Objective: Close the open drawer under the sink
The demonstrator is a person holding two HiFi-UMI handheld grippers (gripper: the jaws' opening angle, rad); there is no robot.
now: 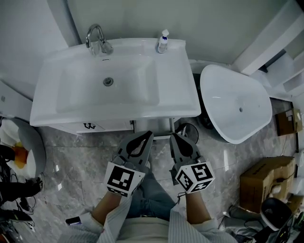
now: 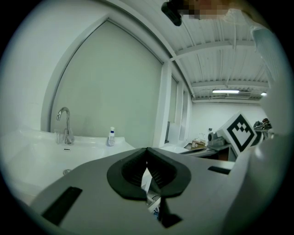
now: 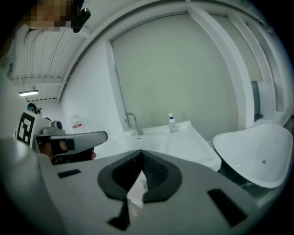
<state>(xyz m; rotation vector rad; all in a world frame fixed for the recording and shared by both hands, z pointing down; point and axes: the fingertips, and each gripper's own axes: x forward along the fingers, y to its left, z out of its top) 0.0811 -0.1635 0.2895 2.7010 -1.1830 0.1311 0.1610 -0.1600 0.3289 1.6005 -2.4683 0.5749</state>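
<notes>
— Well, where are we standing?
— On a grey marble floor (image 1: 71, 166), facing a pale wall (image 1: 142, 14). The broad white sink (image 1: 178, 95) fills most of what lies ahead of us, and a white tub (image 1: 228, 95) sits on the floor just beside it on the right.
— What else is around?
— A cardboard box (image 1: 266, 178) further right, near the tub.
— And the drawer?
— The drawer (image 1: 95, 126) is under the sink's left half. We see only its white front, a strip below the sink's front rim, and we can't tell how far it stands out.
— Our grippers?
— The left gripper (image 1: 149, 135) and the right gripper (image 1: 173, 137) hang side by side over the floor above our knee, tips aimed under the sink's rim just right of the drawer front. Each has its jaws pressed together at the tips, gripping nothing.
— The small things?
— A chrome tap (image 1: 95, 38) at the sink's back edge and a little bottle (image 1: 163, 42) near its back right corner.
</notes>
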